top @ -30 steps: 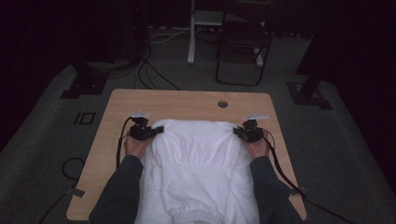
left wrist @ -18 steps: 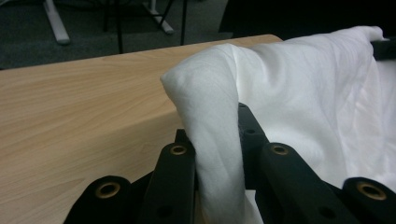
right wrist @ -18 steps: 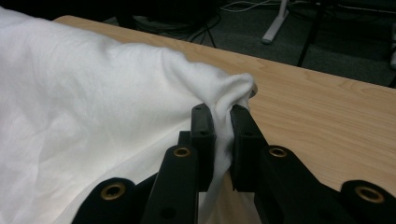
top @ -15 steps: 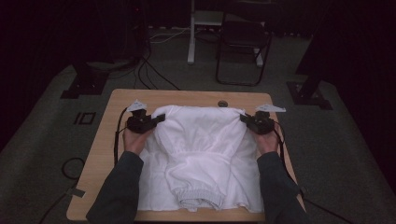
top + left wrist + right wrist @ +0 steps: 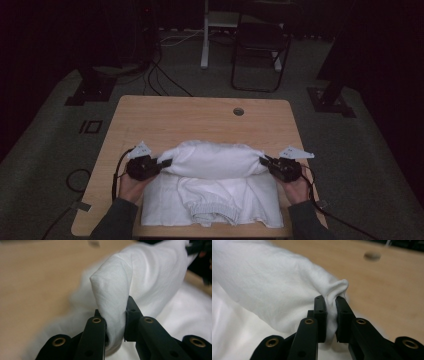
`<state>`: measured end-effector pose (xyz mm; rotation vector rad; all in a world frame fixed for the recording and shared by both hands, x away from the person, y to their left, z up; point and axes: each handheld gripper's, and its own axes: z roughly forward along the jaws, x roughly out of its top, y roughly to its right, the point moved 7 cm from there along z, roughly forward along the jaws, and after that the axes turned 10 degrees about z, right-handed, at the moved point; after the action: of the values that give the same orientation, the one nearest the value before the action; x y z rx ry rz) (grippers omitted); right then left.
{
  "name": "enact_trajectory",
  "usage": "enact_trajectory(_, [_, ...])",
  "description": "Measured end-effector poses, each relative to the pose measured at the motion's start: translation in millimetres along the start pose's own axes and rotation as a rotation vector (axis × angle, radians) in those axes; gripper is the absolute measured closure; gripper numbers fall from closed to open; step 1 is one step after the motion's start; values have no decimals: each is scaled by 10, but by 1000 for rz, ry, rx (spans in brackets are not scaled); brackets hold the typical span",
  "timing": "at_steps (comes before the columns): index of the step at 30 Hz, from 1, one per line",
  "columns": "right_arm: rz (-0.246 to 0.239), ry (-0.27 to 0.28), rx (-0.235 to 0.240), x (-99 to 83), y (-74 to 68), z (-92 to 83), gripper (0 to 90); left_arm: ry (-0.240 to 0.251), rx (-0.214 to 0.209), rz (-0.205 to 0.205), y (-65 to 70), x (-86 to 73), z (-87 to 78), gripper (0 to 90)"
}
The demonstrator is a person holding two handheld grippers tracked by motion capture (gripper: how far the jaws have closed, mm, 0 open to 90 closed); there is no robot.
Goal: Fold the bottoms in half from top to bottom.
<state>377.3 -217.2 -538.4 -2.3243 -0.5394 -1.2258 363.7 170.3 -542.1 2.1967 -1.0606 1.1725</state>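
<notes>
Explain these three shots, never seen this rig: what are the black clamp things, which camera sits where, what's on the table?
There is no robot arm here. A person holds a two-jaw hand gripper in each hand: the left gripper and the right gripper. The high view looks down from above the person's side of the wooden table. The other two views come from cameras riding on each gripper, looking along its black jaws. A white garment lies on the table. Each gripper is shut on one end of a raised fold of it; the close-ups show cloth pinched at the left and the right.
</notes>
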Motion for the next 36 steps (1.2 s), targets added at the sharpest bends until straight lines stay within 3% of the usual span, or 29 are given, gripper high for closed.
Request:
enact_trajectory(3, [10,-83,7,-316,-53,72,816,-109,-14,-6,60,-297,139,825])
enact_trajectory(5, [2,-144,3,-524,-71,156,815,-143,-26,-28,69,-435,234,826])
enact_trajectory(6, [1,-172,2,-610,-74,200,815,-151,-22,-19,70,-472,276,827])
enact_trajectory(8, [17,-181,4,-684,-62,270,815,-150,-8,-7,50,-462,312,828])
enact_trajectory(11, [34,-189,0,-626,4,328,813,-182,51,49,9,-399,371,827])
enact_trajectory(14, [35,-189,-26,-550,61,417,813,-186,96,68,-87,-334,461,828])
enact_trajectory(25, [50,-181,-82,-261,279,765,813,-140,179,7,-511,-158,735,830])
enact_trajectory(30, [81,-159,-120,-115,367,962,813,-126,223,-52,-683,-88,831,831])
enact_trajectory(31, [81,-159,-120,-115,367,962,813,-126,223,-52,-683,-88,831,831])
enact_trajectory(33, [98,-169,-110,-81,385,996,815,-102,200,-102,-720,-94,824,833])
enact_trajectory(36, [114,-166,-80,-67,406,945,816,-82,186,-121,-719,-67,743,848])
